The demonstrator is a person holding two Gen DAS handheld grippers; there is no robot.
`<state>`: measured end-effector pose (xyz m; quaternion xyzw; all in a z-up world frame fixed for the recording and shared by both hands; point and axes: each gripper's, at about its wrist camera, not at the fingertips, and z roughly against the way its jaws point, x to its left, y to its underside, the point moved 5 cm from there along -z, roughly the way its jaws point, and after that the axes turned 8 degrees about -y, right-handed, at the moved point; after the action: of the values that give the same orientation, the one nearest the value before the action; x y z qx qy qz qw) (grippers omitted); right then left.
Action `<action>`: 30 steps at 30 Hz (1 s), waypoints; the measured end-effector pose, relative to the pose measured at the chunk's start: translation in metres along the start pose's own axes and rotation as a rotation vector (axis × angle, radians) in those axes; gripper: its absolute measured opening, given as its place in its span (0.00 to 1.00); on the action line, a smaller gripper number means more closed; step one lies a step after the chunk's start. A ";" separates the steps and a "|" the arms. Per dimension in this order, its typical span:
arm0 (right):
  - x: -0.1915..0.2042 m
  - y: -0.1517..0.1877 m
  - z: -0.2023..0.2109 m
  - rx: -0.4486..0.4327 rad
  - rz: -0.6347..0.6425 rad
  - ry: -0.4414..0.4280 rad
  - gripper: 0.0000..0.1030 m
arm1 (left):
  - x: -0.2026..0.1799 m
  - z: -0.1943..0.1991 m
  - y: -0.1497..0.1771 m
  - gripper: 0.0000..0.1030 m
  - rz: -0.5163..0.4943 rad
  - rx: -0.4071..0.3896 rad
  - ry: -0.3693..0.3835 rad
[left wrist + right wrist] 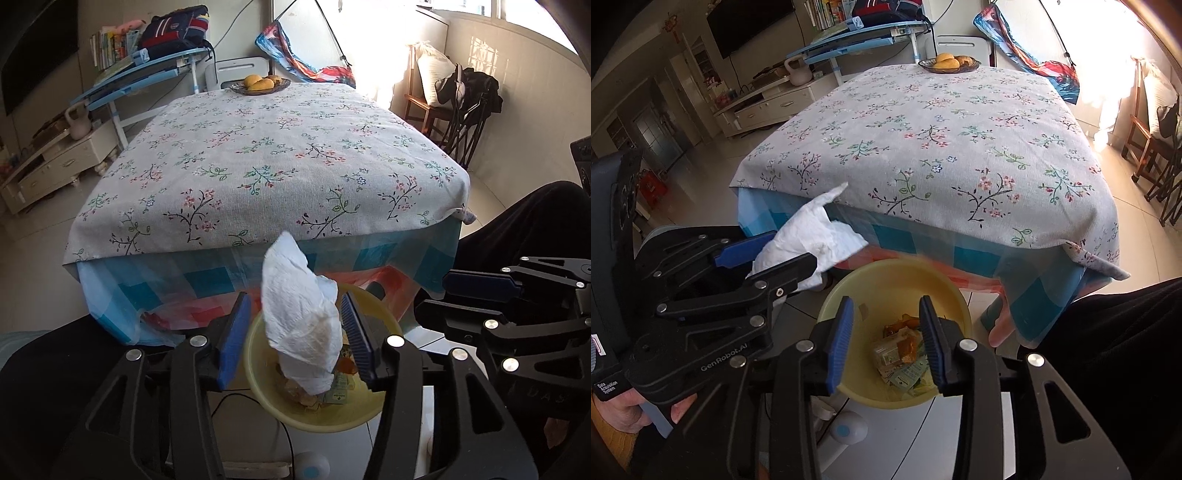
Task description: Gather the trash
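A crumpled white paper tissue [301, 321] sits between the open fingers of my left gripper [295, 332], over the yellow bin [384, 406]. The left fingers stand apart from the tissue, so I cannot tell whether it is still held. The right wrist view shows the same tissue [809, 236] at the left gripper's tips [783, 251], just left of the yellow bin [886, 273]. The bin holds wrappers and orange scraps [901, 354]. My right gripper [886, 343] is open and empty above the bin.
The table with a floral cloth [273, 155] stands just beyond the bin, with a fruit bowl [260, 84] at its far edge. A white round device [847, 428] and cable lie on the floor by the bin. A person's dark-clothed leg [1108, 350] is at right.
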<state>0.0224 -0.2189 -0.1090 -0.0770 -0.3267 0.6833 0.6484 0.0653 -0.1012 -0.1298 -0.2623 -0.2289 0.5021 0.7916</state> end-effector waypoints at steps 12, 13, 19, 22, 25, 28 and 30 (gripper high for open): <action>0.001 -0.020 0.047 -0.217 0.068 0.286 0.86 | 0.027 0.060 -0.027 0.90 0.131 -0.272 -0.136; 0.003 -0.022 0.052 -0.239 0.085 0.323 0.88 | 0.029 0.065 -0.029 0.92 0.144 -0.291 -0.147; 0.011 -0.026 0.071 -0.322 0.133 0.408 0.92 | 0.035 0.088 -0.032 0.93 0.214 -0.356 -0.179; 0.013 -0.025 0.075 -0.336 0.124 0.406 0.93 | 0.037 0.098 -0.031 0.93 0.230 -0.385 -0.199; 0.014 -0.027 0.076 -0.348 0.130 0.403 0.93 | 0.038 0.104 -0.033 0.93 0.242 -0.404 -0.215; 0.015 -0.027 0.076 -0.355 0.143 0.415 0.93 | 0.037 0.107 -0.035 0.93 0.250 -0.410 -0.230; 0.016 -0.027 0.076 -0.360 0.150 0.415 0.93 | 0.037 0.109 -0.036 0.93 0.252 -0.412 -0.243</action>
<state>0.0026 -0.2317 -0.0305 -0.3530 -0.2964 0.6302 0.6248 0.0356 -0.0598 -0.0203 -0.3824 -0.3851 0.5671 0.6195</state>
